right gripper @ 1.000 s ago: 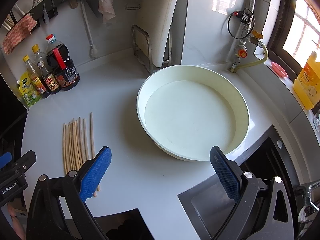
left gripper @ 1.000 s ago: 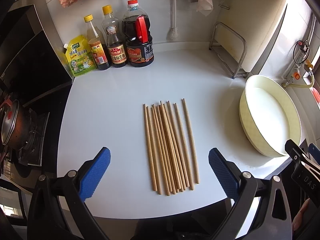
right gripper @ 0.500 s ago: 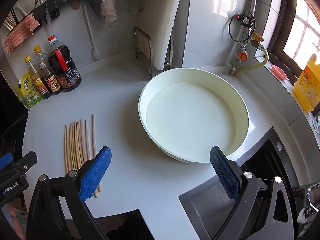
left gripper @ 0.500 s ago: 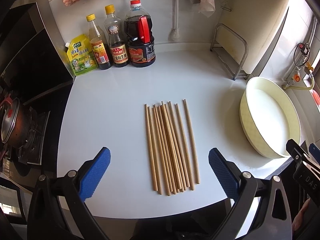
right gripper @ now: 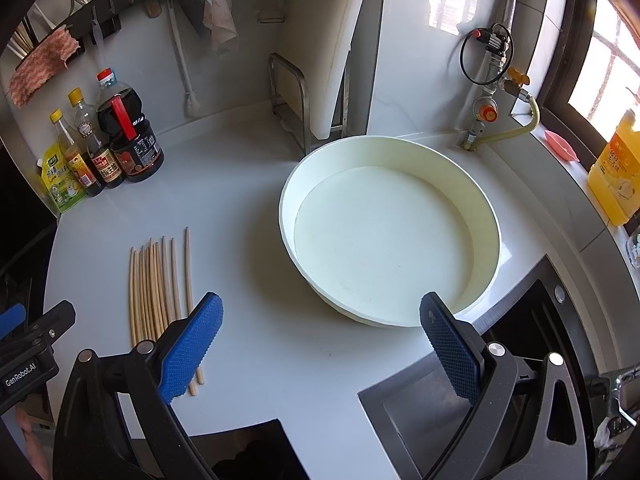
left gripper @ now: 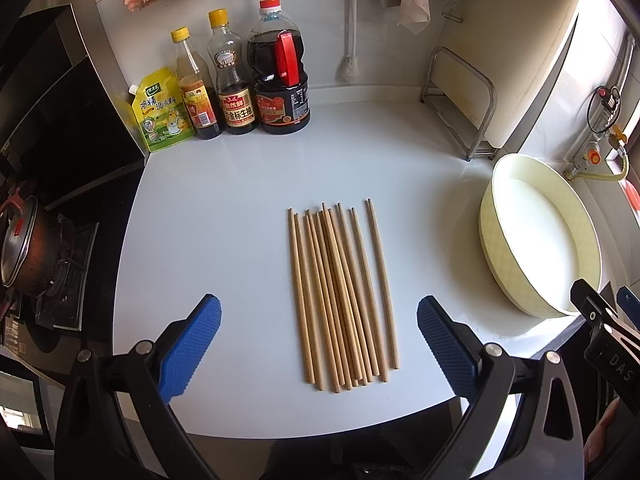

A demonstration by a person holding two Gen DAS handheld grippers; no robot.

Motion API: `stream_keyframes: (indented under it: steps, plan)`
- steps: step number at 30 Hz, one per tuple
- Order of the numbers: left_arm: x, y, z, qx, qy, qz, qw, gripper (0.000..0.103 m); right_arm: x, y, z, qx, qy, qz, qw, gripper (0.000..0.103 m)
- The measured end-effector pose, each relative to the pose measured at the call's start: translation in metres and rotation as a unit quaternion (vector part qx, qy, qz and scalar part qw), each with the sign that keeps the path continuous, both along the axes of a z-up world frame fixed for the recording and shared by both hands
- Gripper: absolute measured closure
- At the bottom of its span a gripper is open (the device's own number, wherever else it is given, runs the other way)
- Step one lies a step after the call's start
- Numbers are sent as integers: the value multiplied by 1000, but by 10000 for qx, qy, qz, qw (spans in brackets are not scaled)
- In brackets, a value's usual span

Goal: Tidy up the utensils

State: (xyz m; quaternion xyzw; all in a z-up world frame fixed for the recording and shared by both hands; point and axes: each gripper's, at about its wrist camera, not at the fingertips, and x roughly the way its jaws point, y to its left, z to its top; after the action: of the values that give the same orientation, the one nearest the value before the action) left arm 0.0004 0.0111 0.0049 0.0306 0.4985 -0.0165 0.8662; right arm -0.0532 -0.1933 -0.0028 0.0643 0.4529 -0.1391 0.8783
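Note:
Several wooden chopsticks (left gripper: 340,296) lie side by side on the white counter (left gripper: 224,216), pointing away from me. My left gripper (left gripper: 318,344) is open and empty, its blue pads straddling the near ends of the bundle from above. The chopsticks also show in the right wrist view (right gripper: 158,284), at the left. My right gripper (right gripper: 320,348) is open and empty, hovering in front of a large cream round basin (right gripper: 486,216) that holds nothing. The basin sits right of the chopsticks in the left wrist view (left gripper: 492,240).
Sauce bottles (left gripper: 280,80) and a yellow pouch (left gripper: 162,116) stand at the back left. A metal rack with a white cutting board (left gripper: 460,100) stands at the back right. A stove with a pot (left gripper: 24,252) is at the left. A sink (right gripper: 440,412) lies below the right gripper.
Both views have shifted slightly; the bottles and basin sit a little lower in the frames. Both grippers stay open and the chopsticks have not moved.

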Motion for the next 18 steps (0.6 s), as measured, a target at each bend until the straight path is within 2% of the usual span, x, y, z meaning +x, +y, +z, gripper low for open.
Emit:
stream_keyframes:
  steps: [13, 18]
  plan:
    - [5, -1, -6, -45, 61, 5, 10000, 6, 2, -2, -2, 61, 23, 5, 10000, 9]
    - [8, 13, -21, -104, 185, 163, 9996, 6, 4, 1, -6, 295, -49, 257, 9992, 9]
